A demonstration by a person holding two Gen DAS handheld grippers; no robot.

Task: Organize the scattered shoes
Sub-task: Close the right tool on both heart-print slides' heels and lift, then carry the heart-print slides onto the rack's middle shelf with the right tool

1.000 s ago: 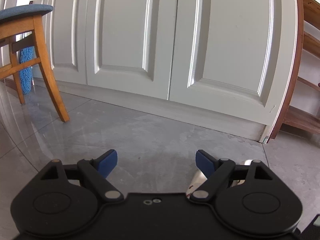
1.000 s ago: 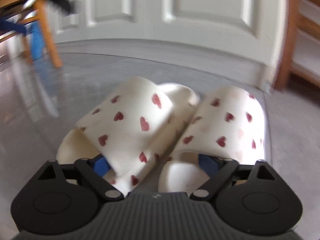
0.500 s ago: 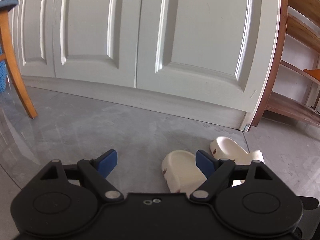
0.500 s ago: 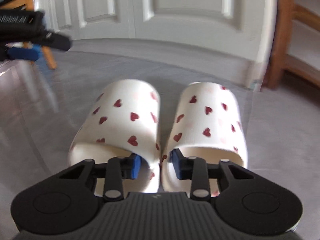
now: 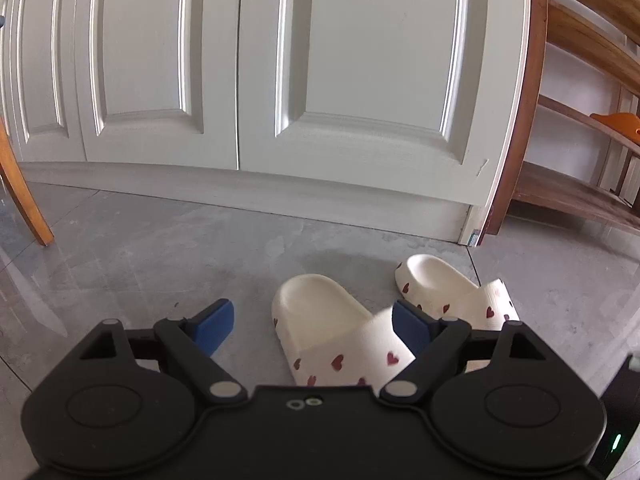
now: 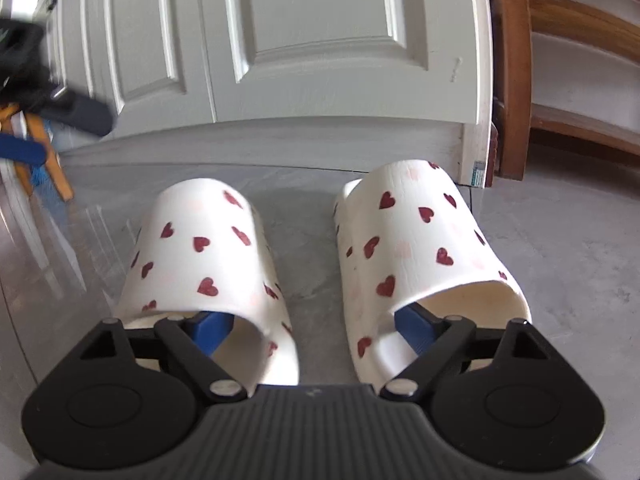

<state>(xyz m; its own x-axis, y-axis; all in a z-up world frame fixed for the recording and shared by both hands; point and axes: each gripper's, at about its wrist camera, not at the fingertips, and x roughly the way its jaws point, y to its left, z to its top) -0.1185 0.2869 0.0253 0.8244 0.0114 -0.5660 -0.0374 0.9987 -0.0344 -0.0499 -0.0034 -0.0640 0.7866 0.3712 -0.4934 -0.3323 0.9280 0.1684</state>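
Cream slides: two heart-printed foam slippers, left slipper (image 6: 208, 264) and right slipper (image 6: 420, 256), lay side by side on the grey tiled floor (image 6: 560, 248) before white panelled doors (image 6: 320, 40).
Right gripper (image 6: 314, 326): jaws just reopened, one blue fingertip under each strap, pinching nothing.
Left gripper (image 5: 312, 322): jaws spread, empty, hovering above the slippers.

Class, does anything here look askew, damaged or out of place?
Yes: the two heart slippers stand slightly splayed, not parallel, and the white cupboard door has a small scratch near its lower corner.
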